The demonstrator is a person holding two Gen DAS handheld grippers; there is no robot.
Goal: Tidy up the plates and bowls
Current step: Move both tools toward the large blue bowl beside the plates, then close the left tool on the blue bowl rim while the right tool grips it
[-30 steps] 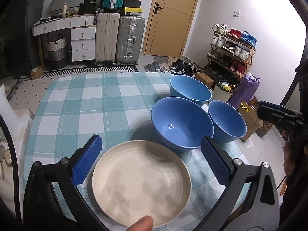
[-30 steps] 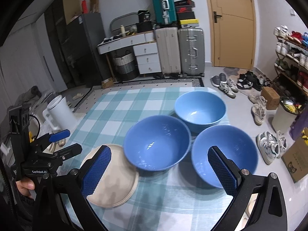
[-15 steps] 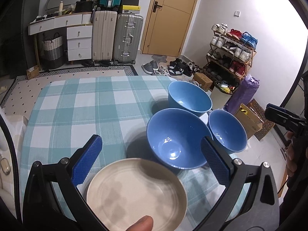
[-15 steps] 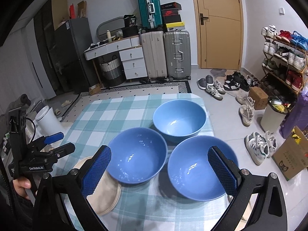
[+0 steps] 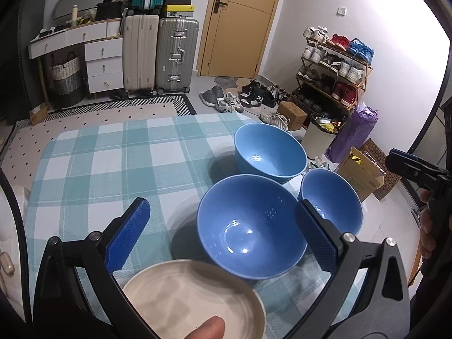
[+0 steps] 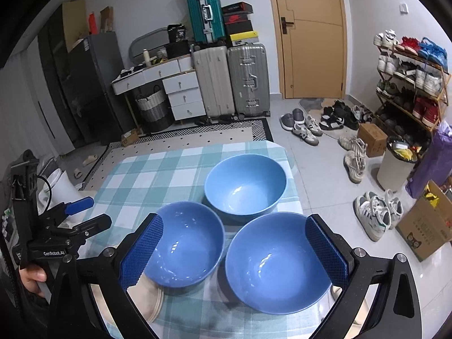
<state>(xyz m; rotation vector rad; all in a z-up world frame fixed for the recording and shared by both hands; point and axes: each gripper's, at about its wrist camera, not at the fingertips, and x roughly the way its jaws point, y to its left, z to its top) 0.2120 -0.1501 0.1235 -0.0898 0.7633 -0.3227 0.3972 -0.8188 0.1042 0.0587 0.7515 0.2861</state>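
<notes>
Ideally, the gaping, empty right tongs (image 6: 233, 251) straddle the glossy round blue bowl's (image 6: 278, 262) rim at lower right. Left tongs (image 5: 223, 233) also gape empty; centre before closing.

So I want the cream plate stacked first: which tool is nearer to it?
The left tool: the cream plate lies just below its open fingers. The right tool frames a blue bowl further off.

The round cream ceramic plate (image 5: 192, 299) is blurred and cut off by the lower edge in the left wrist view; in the right wrist view it (image 6: 154, 296) is largely hidden behind a blue padded finger (image 6: 141, 251) and a glossy blue bowl (image 6: 183, 243).
</notes>
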